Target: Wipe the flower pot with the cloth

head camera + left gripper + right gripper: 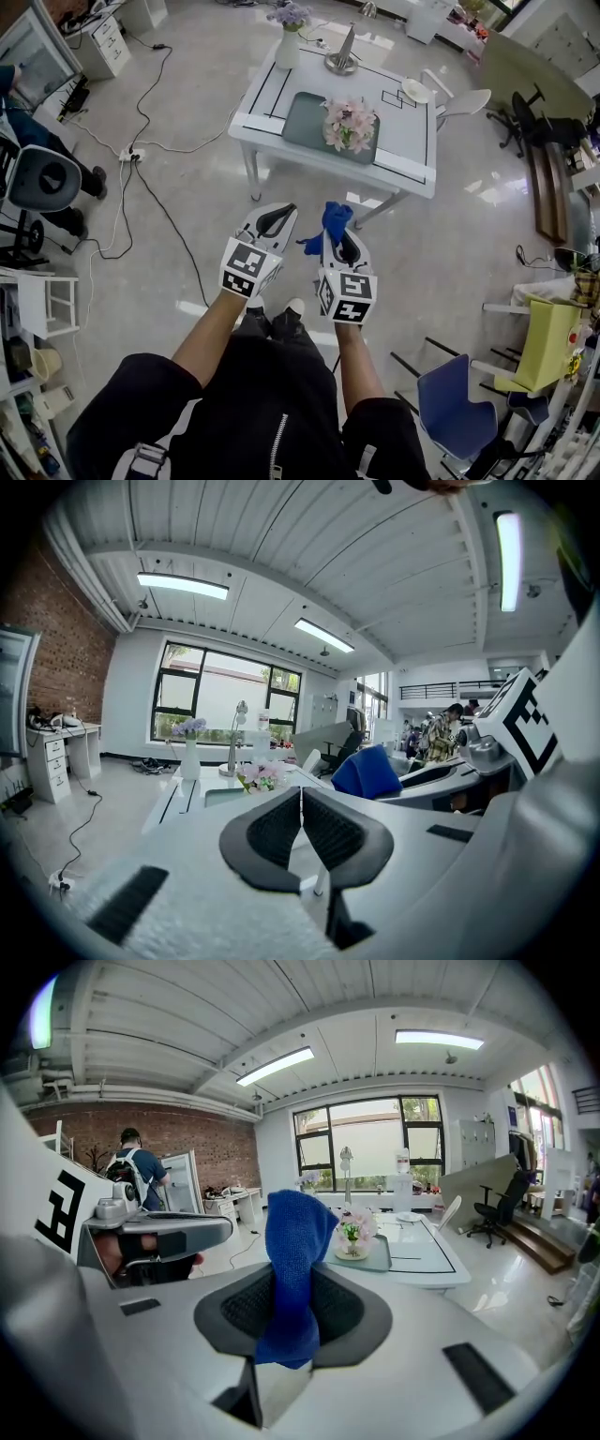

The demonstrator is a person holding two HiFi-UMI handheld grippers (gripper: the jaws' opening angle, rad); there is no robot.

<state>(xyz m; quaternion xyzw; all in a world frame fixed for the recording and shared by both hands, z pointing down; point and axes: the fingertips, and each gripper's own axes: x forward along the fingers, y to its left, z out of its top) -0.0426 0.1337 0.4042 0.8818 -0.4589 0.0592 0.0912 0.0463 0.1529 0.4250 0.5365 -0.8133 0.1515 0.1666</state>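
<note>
Blue cloth point(336, 221) is pinched in the right gripper point(343, 251). In the right gripper view the jaws clamp it about halfway down, so one bunched end sticks up past the tips and the other end hangs out below the pads. The left gripper point(274, 221) holds nothing, and its view shows the two black pads pressed together with only a thin seam between them.

Both grippers are side by side over the floor, well short of the white table point(405, 142). The right one has the cloth end pointing toward the table.

Containers on the table:
- The flower pot point(352, 1252) is small and pale and holds pink flowers point(349, 125) with some green leaves. From the head view the blooms cover the pot almost completely.
- The grey-green tray point(305, 117) sits mid-table. The pot stands on it, toward the right end as the head view shows it, and the rest of the tray is bare.
- A white vase point(287, 49) stands upright near the far left corner with purple flowers point(291, 14) in it, off the tray.
- A small white dish point(415, 91) sits near the far right edge, and I can't tell whether anything is in it.

A silver stand point(342, 56) is at the far side, between the vase and the dish. The cloth and pot are well apart.
</note>
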